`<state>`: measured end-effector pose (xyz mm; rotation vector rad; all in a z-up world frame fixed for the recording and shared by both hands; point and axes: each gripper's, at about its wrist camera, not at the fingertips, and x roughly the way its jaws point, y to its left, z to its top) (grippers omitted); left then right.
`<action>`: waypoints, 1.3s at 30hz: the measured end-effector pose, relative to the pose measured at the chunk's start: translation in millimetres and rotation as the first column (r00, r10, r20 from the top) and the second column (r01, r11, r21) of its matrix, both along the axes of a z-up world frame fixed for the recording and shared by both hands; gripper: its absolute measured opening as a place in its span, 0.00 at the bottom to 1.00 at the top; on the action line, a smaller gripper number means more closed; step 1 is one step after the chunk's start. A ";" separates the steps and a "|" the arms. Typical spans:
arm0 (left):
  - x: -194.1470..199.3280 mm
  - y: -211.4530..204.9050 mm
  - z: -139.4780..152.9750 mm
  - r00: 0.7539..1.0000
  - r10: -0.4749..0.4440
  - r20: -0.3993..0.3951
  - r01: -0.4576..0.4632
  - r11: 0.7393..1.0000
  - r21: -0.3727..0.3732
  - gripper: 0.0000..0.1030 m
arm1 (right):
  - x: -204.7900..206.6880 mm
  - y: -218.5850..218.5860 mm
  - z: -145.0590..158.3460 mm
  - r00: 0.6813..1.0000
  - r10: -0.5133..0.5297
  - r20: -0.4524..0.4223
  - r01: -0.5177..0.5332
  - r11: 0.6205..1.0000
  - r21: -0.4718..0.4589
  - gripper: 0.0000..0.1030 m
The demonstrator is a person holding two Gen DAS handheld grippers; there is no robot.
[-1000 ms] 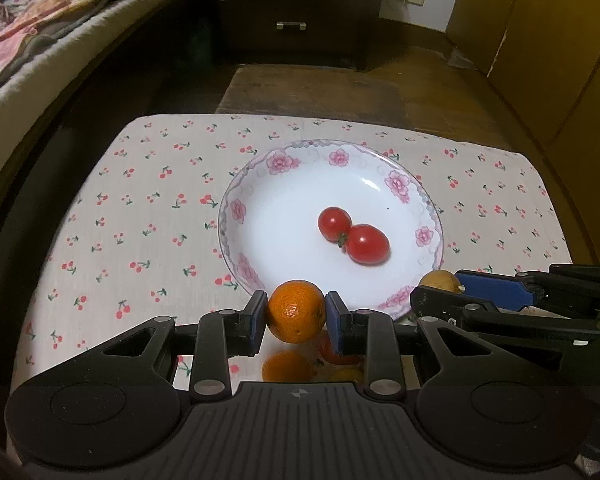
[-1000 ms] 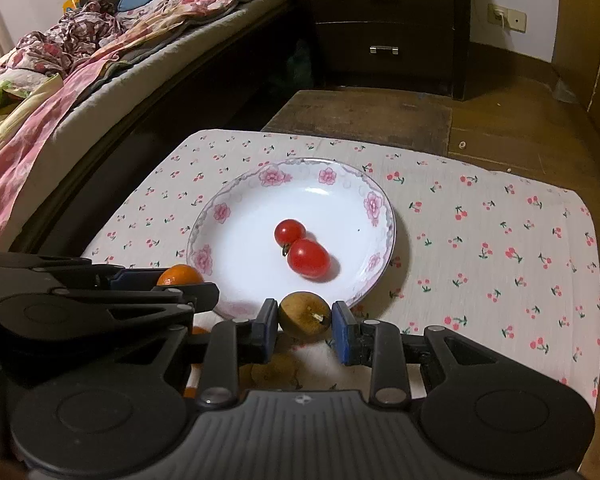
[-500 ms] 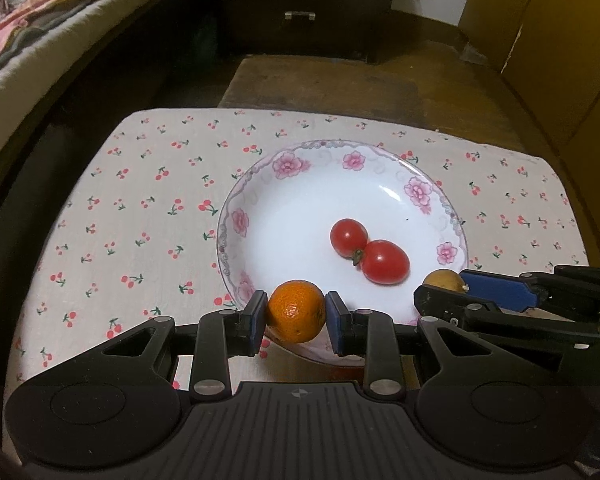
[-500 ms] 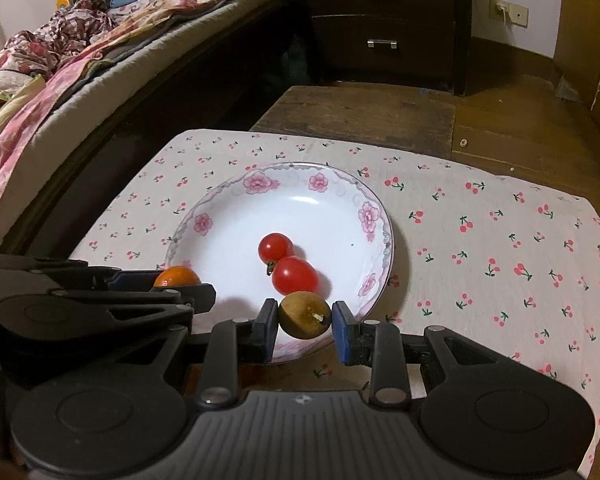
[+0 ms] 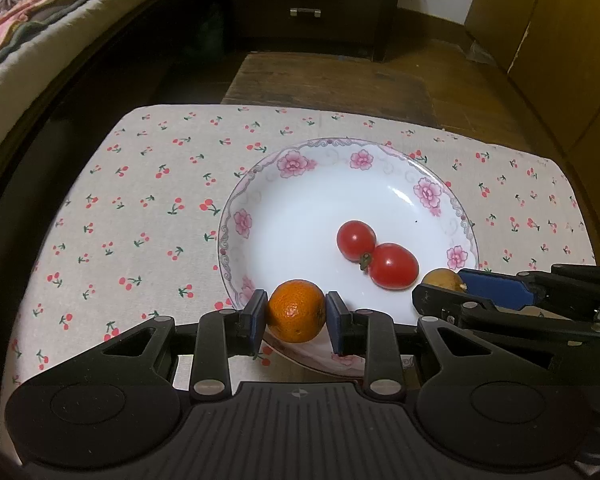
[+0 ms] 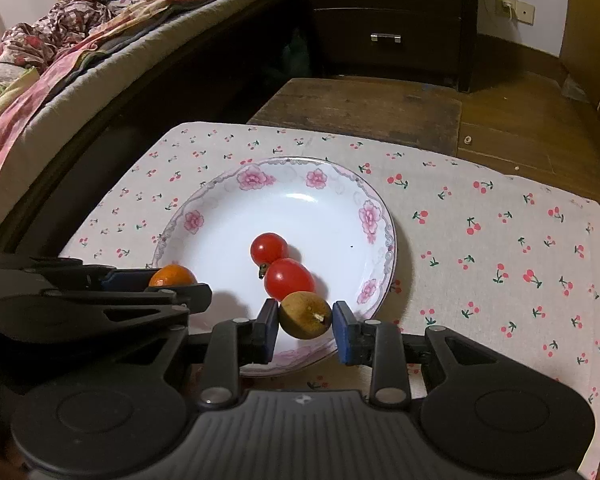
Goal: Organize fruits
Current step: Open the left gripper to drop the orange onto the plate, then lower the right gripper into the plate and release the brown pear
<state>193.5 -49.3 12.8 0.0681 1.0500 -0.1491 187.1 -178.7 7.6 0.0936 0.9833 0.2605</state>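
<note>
My left gripper (image 5: 296, 317) is shut on an orange mandarin (image 5: 296, 310) and holds it over the near rim of a white flowered plate (image 5: 300, 164). My right gripper (image 6: 305, 326) is shut on a small brown fruit (image 6: 305, 314), also over the plate's near rim (image 6: 380, 208). Two red cherry tomatoes (image 5: 376, 254) lie touching in the plate's middle; they also show in the right wrist view (image 6: 280, 264). The right gripper with its brown fruit (image 5: 442, 280) appears at the right of the left wrist view; the left gripper's mandarin (image 6: 172, 276) shows at the left of the right view.
The plate sits on a small table under a cherry-print cloth (image 5: 140, 208). A bed (image 6: 80, 60) runs along the left. A dark drawer chest (image 6: 388, 20) and a low wooden bench (image 6: 360, 108) stand beyond the table's far edge.
Both grippers have moved forward with their fruits, from just short of the plate to over its near rim. The plate and tomatoes now look closer.
</note>
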 end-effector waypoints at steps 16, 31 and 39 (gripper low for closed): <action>-1.4 0.5 5.0 1.000 0.009 0.023 -0.009 1.000 -0.002 0.44 | -0.7 -0.4 1.6 1.000 -0.012 0.017 0.012 1.000 0.001 0.30; -4.1 5.3 12.1 0.999 0.011 0.037 -0.010 1.000 -0.021 0.48 | -2.1 -1.3 9.7 0.999 -0.009 0.032 0.009 1.000 0.006 0.30; -7.5 9.0 17.6 0.999 0.017 0.047 -0.015 0.999 -0.038 0.51 | -6.6 -0.6 16.3 0.999 -0.005 0.053 0.005 1.000 0.007 0.30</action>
